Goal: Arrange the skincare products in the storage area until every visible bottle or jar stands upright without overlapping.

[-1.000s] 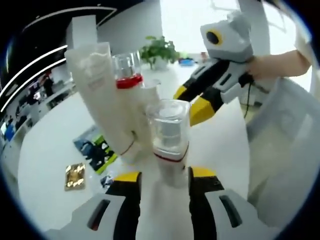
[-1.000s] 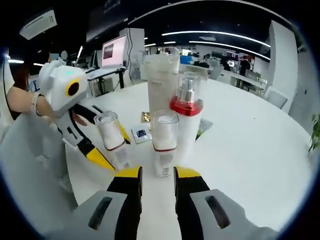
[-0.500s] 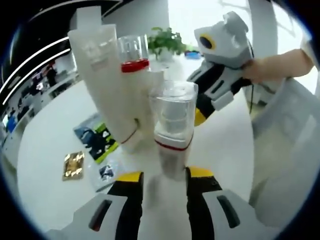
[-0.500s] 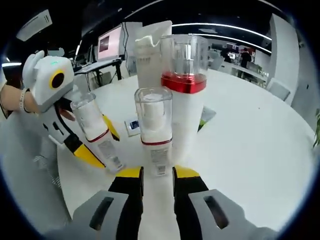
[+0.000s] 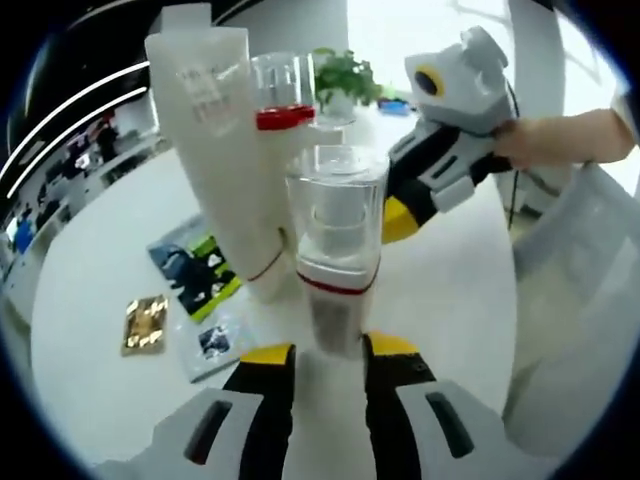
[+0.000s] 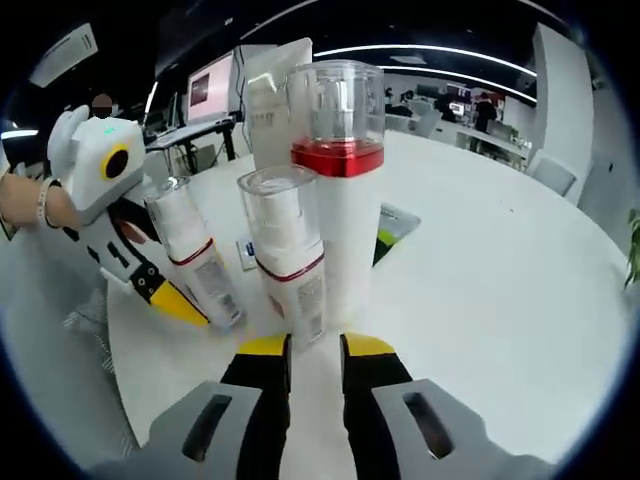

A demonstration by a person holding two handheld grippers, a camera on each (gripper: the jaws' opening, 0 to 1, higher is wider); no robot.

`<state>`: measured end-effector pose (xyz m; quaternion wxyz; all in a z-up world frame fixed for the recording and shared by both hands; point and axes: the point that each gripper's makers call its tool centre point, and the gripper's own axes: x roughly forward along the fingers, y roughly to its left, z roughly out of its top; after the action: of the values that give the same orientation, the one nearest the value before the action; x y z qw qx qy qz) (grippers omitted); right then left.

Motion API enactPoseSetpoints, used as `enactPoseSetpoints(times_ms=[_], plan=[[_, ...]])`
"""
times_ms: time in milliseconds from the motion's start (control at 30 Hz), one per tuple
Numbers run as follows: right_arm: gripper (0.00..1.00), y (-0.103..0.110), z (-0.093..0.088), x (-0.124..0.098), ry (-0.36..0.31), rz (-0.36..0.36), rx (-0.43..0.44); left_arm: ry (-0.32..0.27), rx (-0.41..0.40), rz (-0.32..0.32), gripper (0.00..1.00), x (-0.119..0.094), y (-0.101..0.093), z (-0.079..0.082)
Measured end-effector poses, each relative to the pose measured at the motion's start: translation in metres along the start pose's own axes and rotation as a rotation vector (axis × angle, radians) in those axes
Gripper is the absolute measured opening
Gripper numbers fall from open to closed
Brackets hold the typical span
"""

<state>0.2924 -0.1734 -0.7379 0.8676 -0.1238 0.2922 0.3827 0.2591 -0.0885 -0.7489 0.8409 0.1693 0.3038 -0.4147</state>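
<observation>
White round table point(image 6: 520, 270) carries everything. Landmark: tall white tube point(image 5: 215, 150), standing cap-down near table centre. Red-collared pump bottle point(image 6: 340, 190) upright, touching or just beside the tube. Two small clear-capped bottles sit in front of the pump bottle, one per tool.

Left tool point(image 5: 318, 362) is clenched low on its small bottle point(image 5: 335, 250), which looks roughly upright just in front of the tube; the low grip probably keeps the base free to seat on the table.

Right tool point(image 6: 315, 350) is closed tight at the foot of the other small bottle point(image 6: 285, 255). That bottle leans slightly, touching or just beside the pump bottle; whether it is truly gripped I can't tell for sure, but it looks held. Likely both bottles are being set down close to the tube as one upright cluster, no overlap.

Flat sachets point(image 5: 200, 290) and a gold packet point(image 5: 147, 322) lie on the table beside the tube.
</observation>
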Motion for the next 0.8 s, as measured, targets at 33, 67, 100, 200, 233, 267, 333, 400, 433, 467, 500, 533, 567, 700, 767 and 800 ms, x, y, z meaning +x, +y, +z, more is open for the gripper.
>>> enactPoseSetpoints(times_ms=[33, 67, 100, 200, 233, 267, 333, 400, 433, 467, 500, 533, 567, 700, 767, 800], plan=[[0.17, 0.001, 0.000, 0.000, 0.001, 0.003, -0.001, 0.002, -0.004, 0.003, 0.21, 0.000, 0.001, 0.000], [0.17, 0.002, -0.001, 0.000, 0.003, 0.005, -0.004, 0.002, -0.005, 0.004, 0.20, 0.000, 0.001, 0.000], [0.17, 0.002, -0.001, 0.000, 0.004, 0.004, -0.005, 0.004, -0.009, 0.007, 0.18, 0.001, 0.002, 0.000], [0.16, 0.003, -0.001, 0.001, 0.004, 0.014, -0.003, 0.001, -0.020, 0.011, 0.14, 0.001, 0.003, 0.001], [0.16, 0.004, -0.001, 0.001, 0.005, 0.019, -0.005, 0.003, -0.024, 0.013, 0.14, 0.000, 0.003, 0.000], [0.16, 0.005, -0.001, 0.001, 0.005, 0.019, -0.006, 0.005, -0.023, 0.013, 0.14, 0.001, 0.003, 0.000], [0.15, 0.006, -0.001, 0.001, 0.003, 0.026, -0.007, 0.006, -0.024, 0.011, 0.13, 0.002, 0.004, 0.001], [0.15, 0.008, 0.000, 0.001, -0.001, 0.033, -0.008, 0.007, -0.022, 0.015, 0.12, 0.003, 0.005, 0.001], [0.14, 0.009, 0.000, 0.001, -0.002, 0.037, -0.011, 0.007, -0.019, 0.016, 0.12, 0.003, 0.005, 0.001], [0.13, 0.010, 0.000, 0.001, -0.001, 0.042, -0.016, 0.005, -0.016, 0.014, 0.12, 0.004, 0.004, 0.002], [0.12, 0.010, 0.000, 0.002, -0.001, 0.047, -0.023, 0.004, -0.017, 0.014, 0.12, 0.004, 0.004, 0.002], [0.12, 0.011, 0.000, 0.002, -0.001, 0.050, -0.030, 0.002, -0.017, 0.012, 0.12, 0.005, 0.004, 0.003], [0.12, 0.011, 0.000, 0.002, -0.002, 0.050, -0.031, 0.000, -0.017, 0.011, 0.12, 0.006, 0.004, 0.004], [0.12, 0.012, 0.000, 0.005, -0.001, 0.057, -0.034, 0.001, -0.008, 0.011, 0.13, 0.010, 0.006, 0.006], [0.12, 0.012, 0.000, 0.005, -0.002, 0.060, -0.034, 0.002, -0.006, 0.011, 0.13, 0.011, 0.006, 0.008], [0.12, 0.013, 0.000, 0.005, -0.003, 0.062, -0.034, 0.001, -0.002, 0.009, 0.13, 0.012, 0.006, 0.008]])
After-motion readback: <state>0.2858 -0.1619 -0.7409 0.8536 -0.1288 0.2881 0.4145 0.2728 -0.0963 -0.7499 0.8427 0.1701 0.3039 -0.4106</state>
